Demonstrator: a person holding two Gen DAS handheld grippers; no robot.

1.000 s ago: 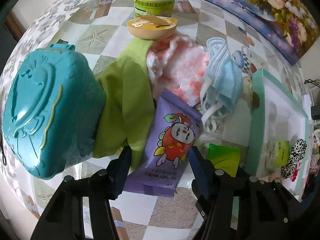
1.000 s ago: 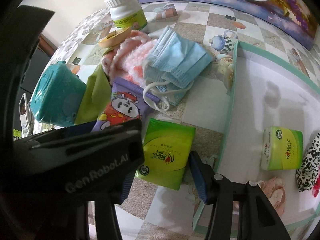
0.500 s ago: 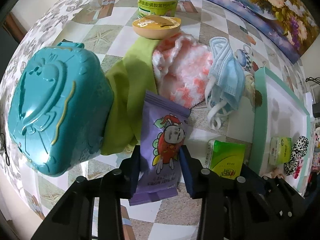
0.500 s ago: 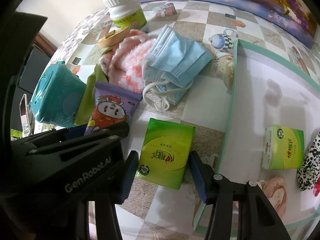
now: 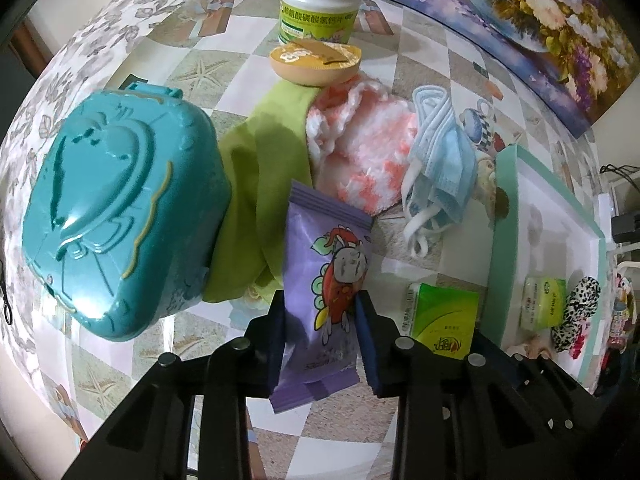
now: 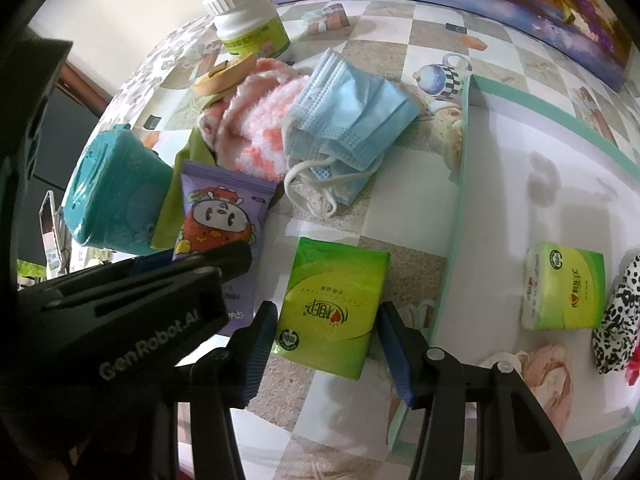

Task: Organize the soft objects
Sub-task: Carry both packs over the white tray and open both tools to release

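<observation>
My left gripper [image 5: 320, 304] is shut on a purple tissue packet [image 5: 326, 276] with a cartoon on it, lifted a little off the table; the packet also shows in the right wrist view [image 6: 220, 216]. My right gripper [image 6: 326, 320] is open around a green tissue pack [image 6: 332, 304] that lies flat on the table. Behind lie a pink-and-white fluffy cloth [image 5: 360, 160], a green cloth [image 5: 260, 184] and blue face masks [image 6: 352, 120]. A second green tissue pack [image 6: 562, 292] and a black-and-white spotted soft item [image 6: 616, 320] lie in the tray.
A teal-rimmed white tray [image 6: 460, 220] is on the right. A teal plastic case [image 5: 116, 216] stands at the left. A white pill bottle [image 5: 320, 4] and an orange jelly cup [image 5: 316, 60] stand at the back. A flower painting [image 5: 520, 12] borders the far edge.
My left gripper has shut on the purple packet and raised it slightly. My right gripper has stayed open around the green tissue pack, moving slightly closer.
</observation>
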